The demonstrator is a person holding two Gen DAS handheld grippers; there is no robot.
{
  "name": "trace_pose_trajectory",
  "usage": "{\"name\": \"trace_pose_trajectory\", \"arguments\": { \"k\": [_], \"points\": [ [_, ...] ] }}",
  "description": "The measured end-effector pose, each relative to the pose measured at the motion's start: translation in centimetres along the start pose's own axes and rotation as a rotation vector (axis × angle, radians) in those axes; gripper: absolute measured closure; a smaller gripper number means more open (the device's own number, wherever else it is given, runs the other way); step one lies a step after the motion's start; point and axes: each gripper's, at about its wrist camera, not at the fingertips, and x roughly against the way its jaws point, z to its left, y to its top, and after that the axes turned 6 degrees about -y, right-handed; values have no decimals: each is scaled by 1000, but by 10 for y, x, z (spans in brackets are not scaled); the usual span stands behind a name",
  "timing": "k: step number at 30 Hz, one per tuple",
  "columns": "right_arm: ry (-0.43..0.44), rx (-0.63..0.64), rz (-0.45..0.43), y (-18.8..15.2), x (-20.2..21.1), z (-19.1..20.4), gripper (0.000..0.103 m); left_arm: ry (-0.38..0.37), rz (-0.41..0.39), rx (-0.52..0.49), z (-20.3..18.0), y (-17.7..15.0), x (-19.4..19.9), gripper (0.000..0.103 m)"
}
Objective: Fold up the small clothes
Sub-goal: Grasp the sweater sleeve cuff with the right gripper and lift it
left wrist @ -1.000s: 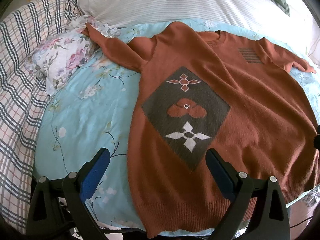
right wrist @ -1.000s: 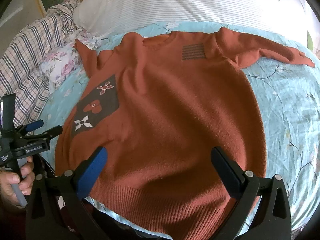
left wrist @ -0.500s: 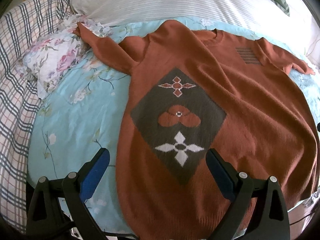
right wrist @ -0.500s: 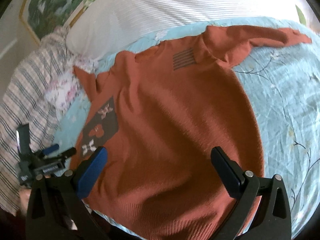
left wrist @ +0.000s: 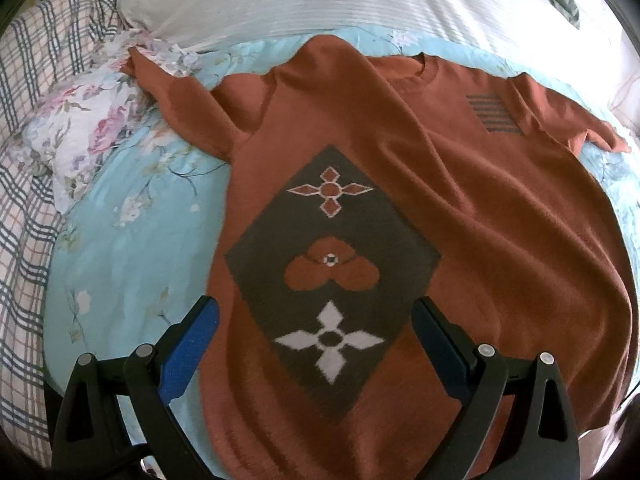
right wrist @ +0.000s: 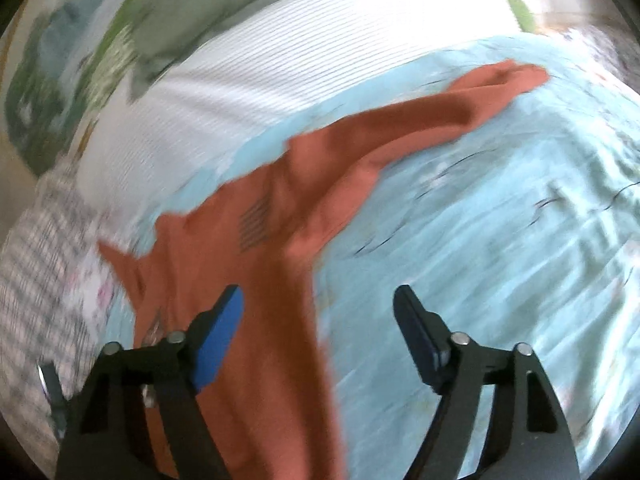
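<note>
No fold is made yet: the sweater lies spread flat on the bed, both sleeves out, while the left tongs and right tongs hang released above it, grasping nothing.

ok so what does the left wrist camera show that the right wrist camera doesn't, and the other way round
Only the left wrist view shows the dark diamond panel with its three flower motifs, the neckline, and the left gripper, open above the sweater's front. Only the right wrist view, which is blurred, shows the sweater's outstretched sleeve out to its cuff, and the right gripper, open over the sweater's side edge. Both show the rust sweater, its striped chest patch, the light blue floral sheet and the white ribbed pillow.
</note>
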Motion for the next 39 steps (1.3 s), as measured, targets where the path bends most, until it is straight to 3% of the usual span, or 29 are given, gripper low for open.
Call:
{"name": "trace_pose_trajectory", "arguments": {
  "k": [7, 17, 21, 23, 24, 25, 31, 39],
  "points": [
    [-83, -127, -33, 54, -16, -65, 42, -5, 23, -11, -13, 12, -16, 6],
    [-172, -358, -103, 151, -61, -185, 42, -20, 68, -41, -39, 31, -40, 6],
    [-227, -408, -124, 176, -85, -211, 42, -31, 67, -42, -47, 37, -43, 6],
    [-185, -456, -149, 184, -92, -224, 56, -44, 68, -34, -48, 39, -44, 6],
    [-176, -464, -149, 186, -94, -224, 82, -46, 70, -33, -48, 40, -45, 6],
    [-166, -461, -147, 188, -94, -222, 91, -50, 71, -33, -48, 40, -46, 6],
    [-44, -288, -159, 186, -78, -149, 91, -38, 69, -45, -44, 38, -51, 6],
    [265, -145, 6, 132, -91, 1, 91, -77, 30, -5, -25, 34, -39, 6]
  ]
}}
